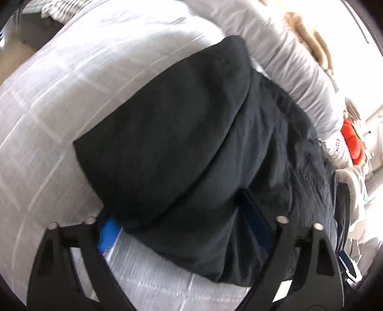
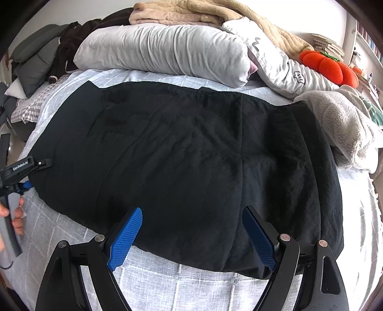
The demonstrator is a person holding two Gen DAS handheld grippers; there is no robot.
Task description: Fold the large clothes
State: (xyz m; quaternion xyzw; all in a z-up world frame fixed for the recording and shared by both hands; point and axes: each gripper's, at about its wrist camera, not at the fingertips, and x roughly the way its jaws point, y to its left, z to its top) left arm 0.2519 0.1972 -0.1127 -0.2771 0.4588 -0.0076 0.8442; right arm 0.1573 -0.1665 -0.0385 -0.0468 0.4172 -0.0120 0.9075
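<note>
A large black garment [image 2: 186,155] lies spread flat on the bed. My right gripper [image 2: 191,224] is open, its blue pads just above the garment's near edge, empty. My left gripper [image 2: 31,172] is at the garment's left edge in the right wrist view. In the blurred left wrist view the left gripper [image 1: 182,215] stands wide with a fold of the garment [image 1: 167,134] draped over and between its fingers [image 1: 109,235]; the fingertips are hidden by cloth.
The bed has a light grey checked sheet [image 2: 167,287]. A grey rolled duvet [image 2: 162,52], beige blanket [image 2: 215,14], orange plush [image 2: 328,67] and grey fleece [image 2: 342,124] lie at the back and right. Dark clothes [image 2: 36,62] pile at the back left.
</note>
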